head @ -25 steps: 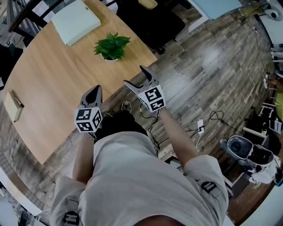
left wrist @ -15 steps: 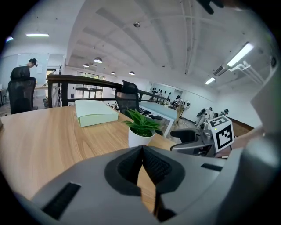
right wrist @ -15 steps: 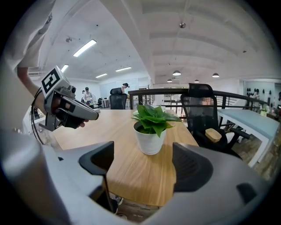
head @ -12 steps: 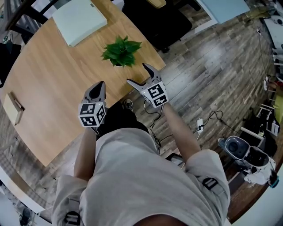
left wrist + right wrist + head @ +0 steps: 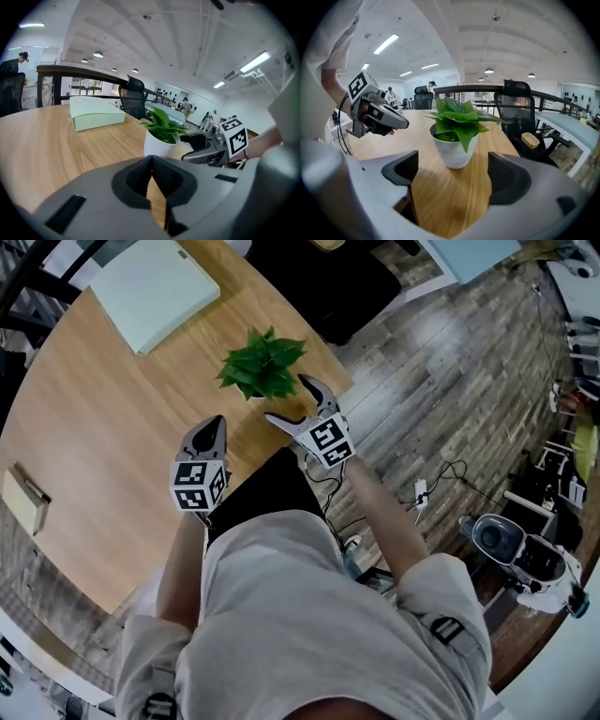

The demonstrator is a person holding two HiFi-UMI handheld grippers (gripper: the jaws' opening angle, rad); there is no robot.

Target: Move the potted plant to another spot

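The right claw (image 5: 452,171) is spreading wider, empty so far, having drawn up to the potted plant (image 5: 453,136), which is now standing just ahead of its jaws; grasping seems next. The left claw (image 5: 151,161) is hovering alongside, clenched on nothing.

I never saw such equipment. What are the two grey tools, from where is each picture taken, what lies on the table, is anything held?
A person holds a gripper in each hand. One camera on the person's head looks down; one rides on each gripper. On the wooden table stand a potted plant and a pale green box. The left gripper is shut, empty. The right gripper is opening its jaws; the plant stands just ahead, not gripped.
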